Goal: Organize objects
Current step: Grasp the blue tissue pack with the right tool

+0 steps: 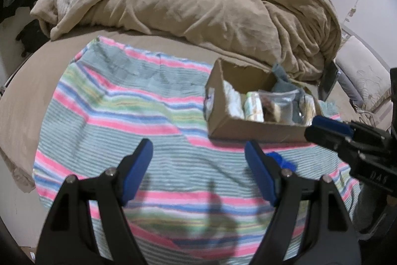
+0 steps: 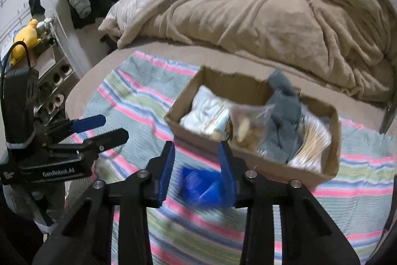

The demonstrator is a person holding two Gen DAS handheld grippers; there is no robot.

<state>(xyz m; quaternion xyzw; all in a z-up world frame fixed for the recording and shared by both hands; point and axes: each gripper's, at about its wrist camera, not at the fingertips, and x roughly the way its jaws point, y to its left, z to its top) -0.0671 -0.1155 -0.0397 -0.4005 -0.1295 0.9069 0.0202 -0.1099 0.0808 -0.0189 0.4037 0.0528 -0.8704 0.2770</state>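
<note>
A small blue thing (image 2: 201,186) lies on the striped blanket (image 2: 139,101), just in front of the near side of the cardboard box (image 2: 250,158). It is the one thing not yet in the box, so I think it goes in next. It is too blurry to name. The right gripper (image 2: 197,163) hangs over it with its jaws apart, one on each side, holding nothing, likely ready to pinch it. The left gripper (image 1: 198,165) is wide open and empty, off toward the blanket's left side. The box holds a grey cloth (image 2: 282,116), a clear bag (image 2: 248,123) and white packs (image 2: 206,111), so the bed (image 2: 248,24) gets tidy.

Box (image 1: 253,127) on towel (image 1: 139,131), blanket (image 1: 198,6) behind, plastic piece (image 2: 201,186) before box
</note>
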